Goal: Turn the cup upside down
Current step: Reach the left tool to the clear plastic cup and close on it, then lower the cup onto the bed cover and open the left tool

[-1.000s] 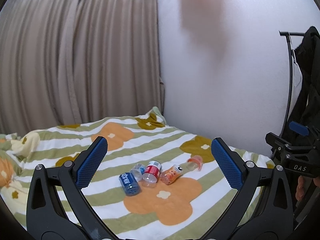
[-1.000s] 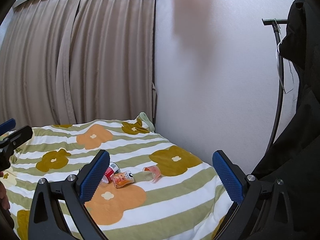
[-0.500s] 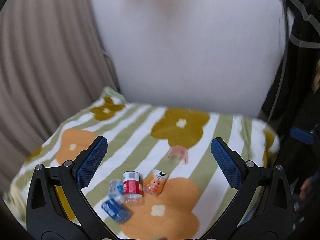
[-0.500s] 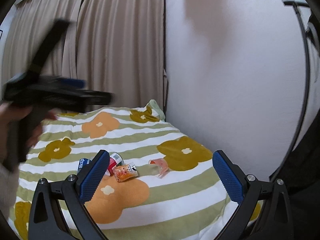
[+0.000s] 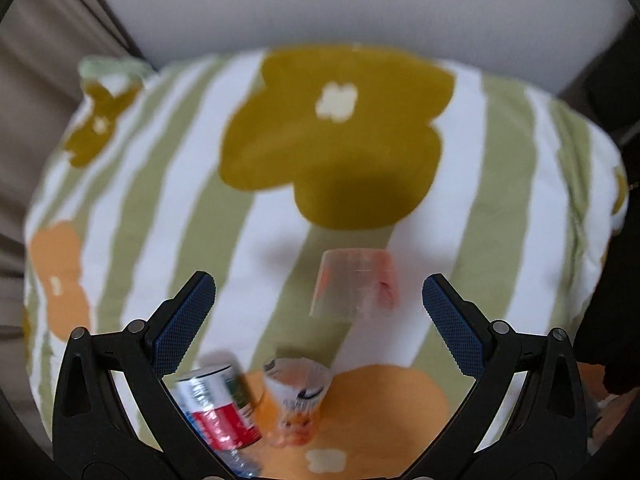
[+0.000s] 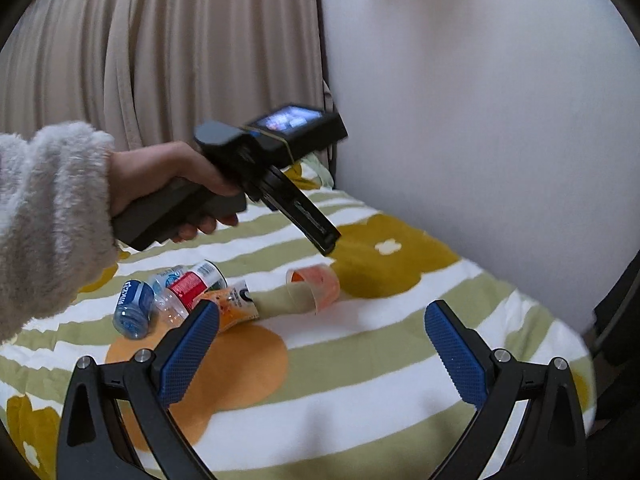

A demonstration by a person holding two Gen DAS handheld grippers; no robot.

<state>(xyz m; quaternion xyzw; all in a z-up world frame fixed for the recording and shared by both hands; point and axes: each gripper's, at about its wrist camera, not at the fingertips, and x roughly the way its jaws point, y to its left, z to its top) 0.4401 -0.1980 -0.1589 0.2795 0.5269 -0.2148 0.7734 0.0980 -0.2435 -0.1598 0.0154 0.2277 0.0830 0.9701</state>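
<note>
A clear plastic cup with a pink-orange print (image 5: 354, 286) lies on its side on the flowered bedspread (image 5: 500, 184); it also shows in the right wrist view (image 6: 314, 286). My left gripper (image 5: 318, 322) is open, above and just short of the cup, which sits between the spread fingers in that view. In the right wrist view the left gripper tool (image 6: 316, 228) hangs over the cup, held by a hand in a fluffy sleeve. My right gripper (image 6: 322, 350) is open and empty, well back from the cup.
Several bottles lie beside the cup: an orange-labelled one (image 6: 236, 306), a red-labelled one (image 6: 192, 282) and a blue-labelled one (image 6: 134, 306). A white wall (image 6: 480, 120) and beige curtains (image 6: 160, 60) stand behind the bed. Dark clothes hang at the right (image 6: 616, 320).
My left gripper has swung right and down toward the cup, which now looms large between its fingers. The right gripper has moved slightly closer to the bed.
</note>
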